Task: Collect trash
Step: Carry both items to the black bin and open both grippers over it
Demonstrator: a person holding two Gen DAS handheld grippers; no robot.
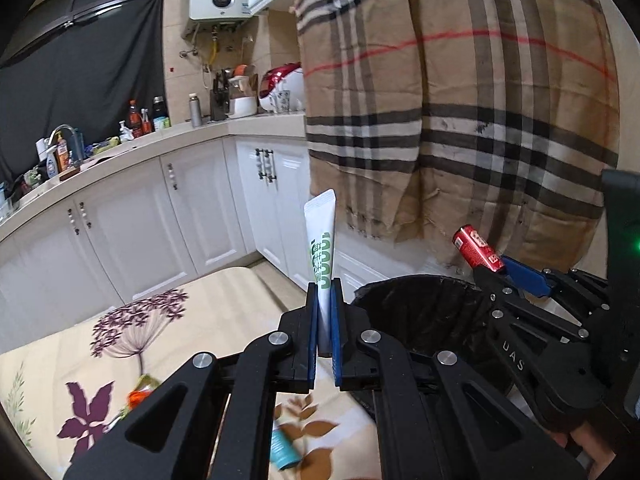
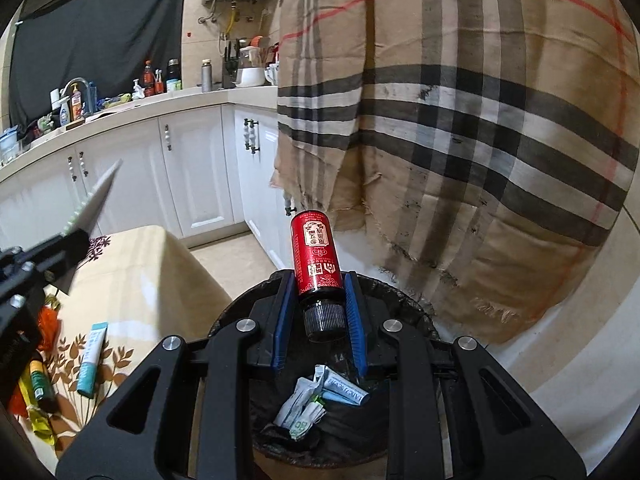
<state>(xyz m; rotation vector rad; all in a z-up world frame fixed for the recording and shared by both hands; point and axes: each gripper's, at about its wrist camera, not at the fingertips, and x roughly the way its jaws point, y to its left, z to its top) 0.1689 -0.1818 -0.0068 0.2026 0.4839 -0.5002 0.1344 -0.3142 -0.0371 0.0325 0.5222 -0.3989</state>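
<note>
My left gripper (image 1: 325, 292) is shut on a white tube with green print (image 1: 322, 248), which stands upright just left of the black-lined trash bin (image 1: 420, 300). My right gripper (image 2: 319, 292) is shut on a small red bottle with a black cap (image 2: 316, 256), held above the bin (image 2: 240, 320). Crumpled white and blue wrappers (image 2: 320, 400) lie at the bin's bottom. In the left wrist view the right gripper (image 1: 500, 266) with the red bottle (image 1: 478, 248) hangs over the bin's far right rim. The left gripper (image 2: 76, 236) and its tube (image 2: 96, 196) show at the left of the right wrist view.
A table with a flowered cloth (image 2: 152, 264) stands left of the bin, bearing a teal tube (image 2: 92, 364), a green-yellow tube (image 2: 40, 384) and orange wrappers (image 2: 48, 324). A plaid cloth (image 2: 460, 120) hangs behind the bin. White cabinets (image 1: 192, 208) and a crowded counter (image 1: 120, 148) line the back.
</note>
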